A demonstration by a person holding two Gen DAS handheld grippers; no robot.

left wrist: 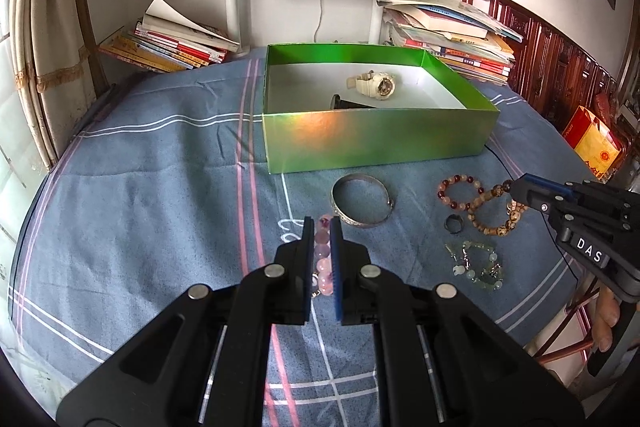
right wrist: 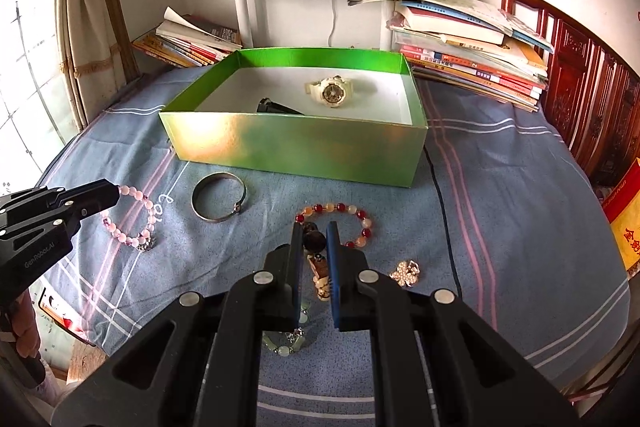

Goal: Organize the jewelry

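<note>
On the blue checked cloth covering the tabletop (left wrist: 160, 195), toward its far edge, stands an open green cardboard box (left wrist: 376, 135) with a cream plastic wristwatch (left wrist: 376, 85) and a dark object inside. Near the front edge, the left gripper (left wrist: 322, 227), lettered "GenRobot.AI" on its side, has its jaws nearly closed on a pink bead bracelet (right wrist: 132, 215), part of which lies on the cloth. The right gripper (right wrist: 314, 233), lettered "DAS", is likewise pinched narrow on a brown and tan bead bracelet (left wrist: 492, 211). Between them lies a silver metal bangle (left wrist: 362, 201); a red and peach bead bracelet (right wrist: 340, 219), a dark ring (left wrist: 454, 223), a pale green bead bracelet (left wrist: 478, 265) and a pearl flower brooch (right wrist: 406, 273) lie toward the right edge.
</note>
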